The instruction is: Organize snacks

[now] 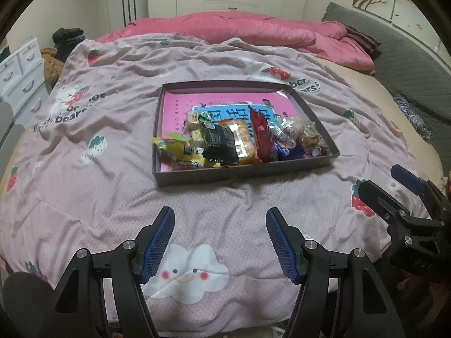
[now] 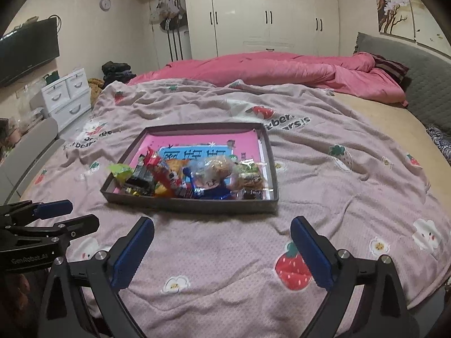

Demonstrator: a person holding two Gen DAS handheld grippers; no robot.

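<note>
Bed [image 1: 197, 211]: carried tray [image 1: 245, 166], corralling snacks [image 1: 239, 140].
Left gripper [image 1: 220, 242]: jaws spread, empty.
Right gripper [image 2: 222, 253]: jaws wide, empty.

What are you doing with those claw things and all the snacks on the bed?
A person holds a two-finger gripper in each hand, tidying snacks. The snack packets lie piled at the near end of a shallow box on the strawberry blanket. The left gripper and the right gripper are both open and empty, hanging over the blanket short of the box. Nothing is picked up.
</note>
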